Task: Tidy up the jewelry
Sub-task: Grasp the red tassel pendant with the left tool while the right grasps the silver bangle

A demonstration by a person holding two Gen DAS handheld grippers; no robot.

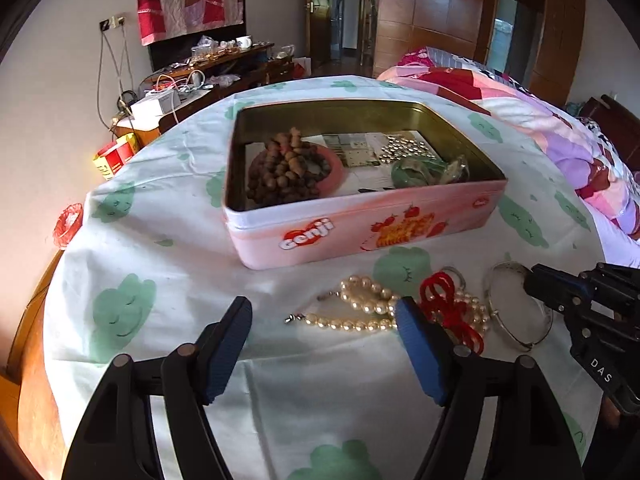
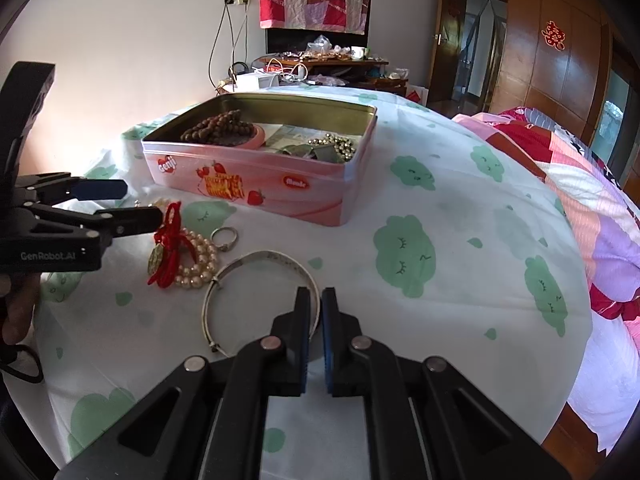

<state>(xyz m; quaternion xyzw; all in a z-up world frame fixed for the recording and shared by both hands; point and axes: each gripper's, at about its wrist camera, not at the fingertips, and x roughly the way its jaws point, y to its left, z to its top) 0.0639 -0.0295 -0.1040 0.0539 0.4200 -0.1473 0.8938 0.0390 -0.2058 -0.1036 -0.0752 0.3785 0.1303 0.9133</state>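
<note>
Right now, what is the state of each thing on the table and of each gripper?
Tin box: lid off, holding brown beads.
Pearl necklace: loose on cloth.
Red cord: lying over pearls.
Silver bangle: flat, right gripper shut at its rim.
Left gripper: open, holding nothing.

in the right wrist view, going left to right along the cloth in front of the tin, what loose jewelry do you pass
red knotted cord charm → pearl strand → small silver ring → silver bangle, whose near right rim sits at the tips of the shut right hand-held gripper
</note>
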